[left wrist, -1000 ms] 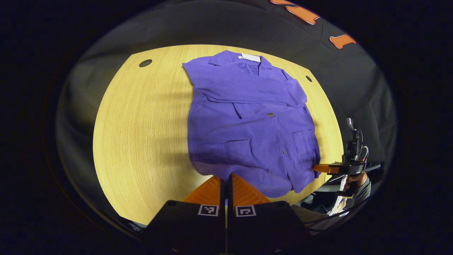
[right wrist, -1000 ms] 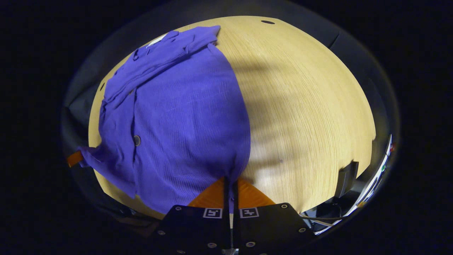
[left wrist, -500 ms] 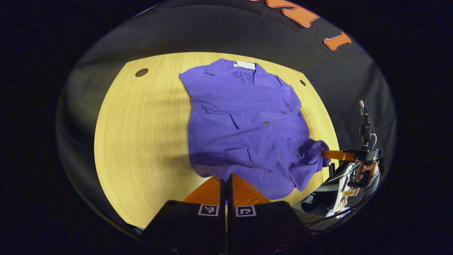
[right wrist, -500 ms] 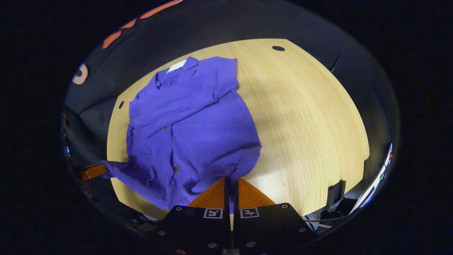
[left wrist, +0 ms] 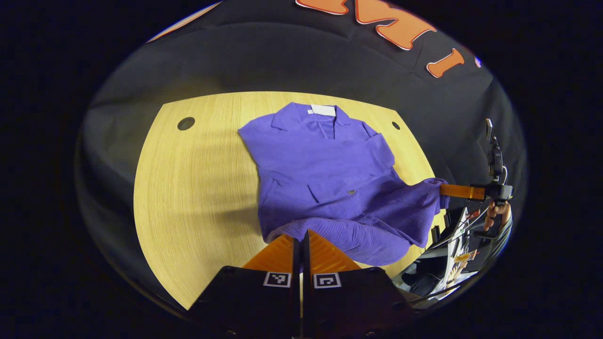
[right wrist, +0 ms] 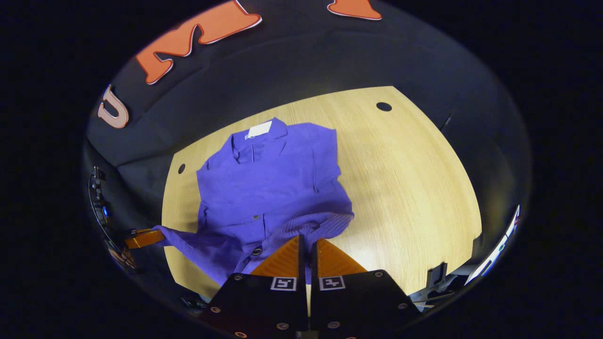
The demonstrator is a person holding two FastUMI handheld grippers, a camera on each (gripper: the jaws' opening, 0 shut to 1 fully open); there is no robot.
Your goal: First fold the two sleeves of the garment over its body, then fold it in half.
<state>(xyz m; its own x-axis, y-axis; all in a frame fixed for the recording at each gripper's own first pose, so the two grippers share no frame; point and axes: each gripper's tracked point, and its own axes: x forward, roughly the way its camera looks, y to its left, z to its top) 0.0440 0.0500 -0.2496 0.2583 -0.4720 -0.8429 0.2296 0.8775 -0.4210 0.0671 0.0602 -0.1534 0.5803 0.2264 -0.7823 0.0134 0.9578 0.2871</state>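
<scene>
A purple button-front garment (left wrist: 325,174) lies on the wooden table (left wrist: 198,188), collar and white label (left wrist: 323,109) at the far side, both sleeves folded across its chest. My left gripper (left wrist: 301,234) is shut on one corner of the near hem, which hangs raised off the table. The right gripper (left wrist: 444,189) pinches the other hem corner at the right, held by a hand (left wrist: 498,214). In the right gripper view, the right gripper (right wrist: 308,239) is shut on the hem of the garment (right wrist: 268,183), and the left gripper (right wrist: 158,234) holds the far-left corner.
Round holes mark the table's far corners (left wrist: 186,123) (left wrist: 395,125). Bare wood (right wrist: 414,188) stretches to the garment's right in the right gripper view. Cables and equipment (left wrist: 452,249) sit beyond the table's near right edge. Dark cloth wall stands behind the table.
Both grippers have risen and carried the hem corners up and toward the collar. The lower part of the garment has lifted off the table and bunched.
</scene>
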